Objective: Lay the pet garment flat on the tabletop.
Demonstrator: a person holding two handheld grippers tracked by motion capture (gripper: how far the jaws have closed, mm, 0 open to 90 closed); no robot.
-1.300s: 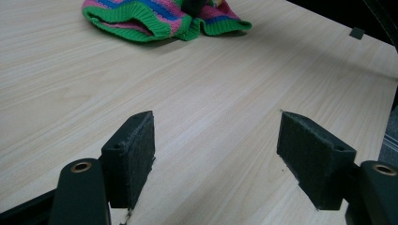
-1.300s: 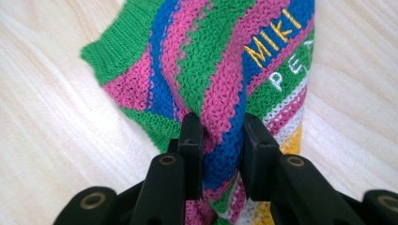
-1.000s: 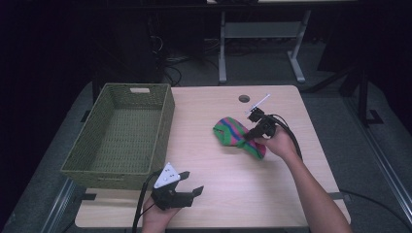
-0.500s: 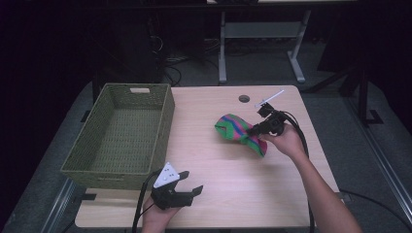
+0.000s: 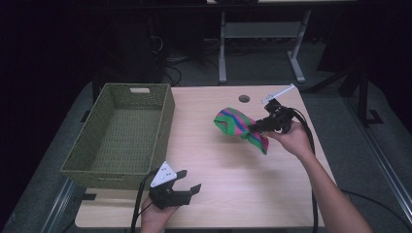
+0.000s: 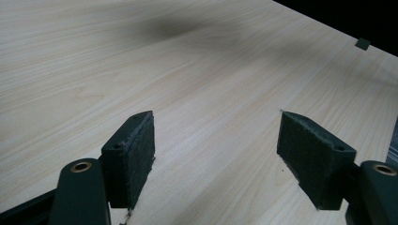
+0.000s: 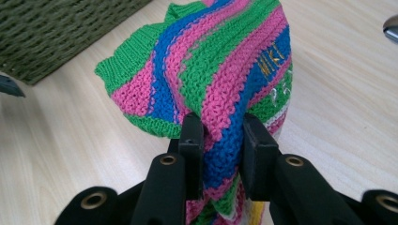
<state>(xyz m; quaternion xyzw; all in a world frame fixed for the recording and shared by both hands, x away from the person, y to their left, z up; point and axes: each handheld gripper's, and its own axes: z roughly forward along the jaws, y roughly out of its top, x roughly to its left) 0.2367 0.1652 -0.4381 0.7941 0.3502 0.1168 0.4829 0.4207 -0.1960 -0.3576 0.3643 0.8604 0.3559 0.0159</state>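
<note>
A knitted piece striped in green, pink and blue [image 5: 239, 124] hangs above the right half of the table, lifted off the wood. My right gripper [image 5: 256, 127] is shut on it; in the right gripper view both black pads pinch a fold of the knit [image 7: 220, 140], and the cloth [image 7: 211, 65] bulges out beyond them. My left gripper [image 5: 187, 180] rests near the table's front edge, left of centre, open. In the left gripper view its pads [image 6: 133, 150] stand wide apart over bare wood, with nothing between them.
A green woven basket [image 5: 160, 121] stands on the left part of the table and is empty inside. A small round hole [image 5: 244, 98] is set in the tabletop at the back. Desk legs and cables lie on the floor beyond the far edge.
My right gripper has risen and drifted slightly right with the striped knit, which now hangs clear of the table. The left gripper has stayed where it was.
</note>
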